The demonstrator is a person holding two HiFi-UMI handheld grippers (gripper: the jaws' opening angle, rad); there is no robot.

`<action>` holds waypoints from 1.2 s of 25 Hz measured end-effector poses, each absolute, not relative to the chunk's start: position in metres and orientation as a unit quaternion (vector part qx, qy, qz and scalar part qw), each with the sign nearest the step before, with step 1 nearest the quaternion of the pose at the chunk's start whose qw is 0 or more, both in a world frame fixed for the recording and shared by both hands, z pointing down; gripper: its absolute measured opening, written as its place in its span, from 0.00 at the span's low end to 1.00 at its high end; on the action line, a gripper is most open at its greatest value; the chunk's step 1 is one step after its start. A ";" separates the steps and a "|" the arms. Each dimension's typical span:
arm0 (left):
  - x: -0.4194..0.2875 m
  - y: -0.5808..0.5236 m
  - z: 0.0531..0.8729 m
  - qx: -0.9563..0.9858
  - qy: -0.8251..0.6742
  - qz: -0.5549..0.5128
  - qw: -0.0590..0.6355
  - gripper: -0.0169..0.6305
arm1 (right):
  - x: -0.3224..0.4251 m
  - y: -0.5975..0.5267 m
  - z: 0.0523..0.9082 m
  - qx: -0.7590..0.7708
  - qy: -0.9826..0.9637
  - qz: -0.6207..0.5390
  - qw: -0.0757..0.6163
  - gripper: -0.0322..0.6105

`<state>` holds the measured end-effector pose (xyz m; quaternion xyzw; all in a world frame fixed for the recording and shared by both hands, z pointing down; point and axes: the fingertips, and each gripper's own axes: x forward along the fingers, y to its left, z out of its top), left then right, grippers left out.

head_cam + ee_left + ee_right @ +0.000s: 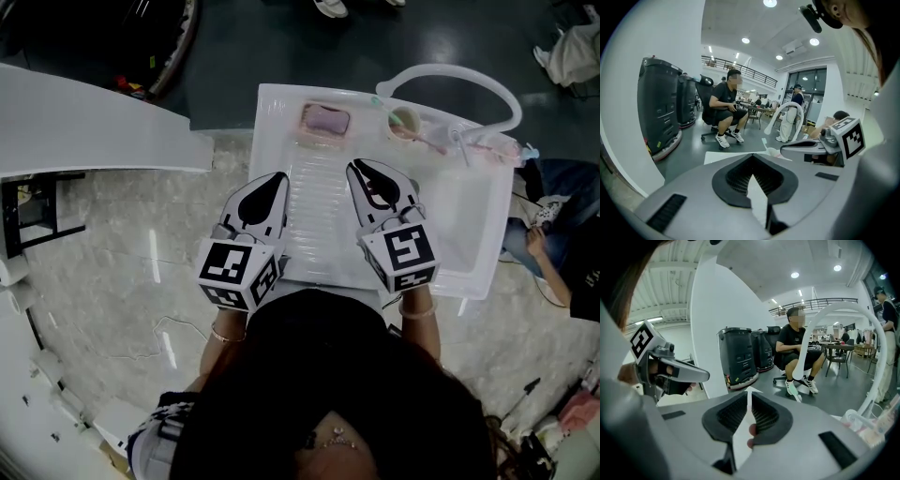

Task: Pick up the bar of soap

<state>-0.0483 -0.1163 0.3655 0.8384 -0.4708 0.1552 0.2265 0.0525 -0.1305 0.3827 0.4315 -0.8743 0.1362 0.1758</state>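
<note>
The lilac bar of soap (325, 120) lies crosswise in its dish (307, 138) at the basin's (469, 234) far end, ahead-left of the right gripper (356, 169) and ahead-right of the left gripper (277, 178); both grippers are closed and empty, and the right looks slightly nearer.

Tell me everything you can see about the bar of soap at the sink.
The bar of soap is a pale pinkish-mauve block with rounded corners, smooth and matte-looking. It lies flat in a shallow pink soap dish on the far rim of the white sink, beyond the ribbed slope. Only the dish touches it. It shows only in the head view, too small for finer detail.
</note>
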 end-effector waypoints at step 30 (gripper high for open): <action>-0.145 -0.176 0.443 0.789 -0.513 0.185 0.282 0.04 | 0.016 -0.228 0.495 0.354 -0.861 0.104 0.350 0.19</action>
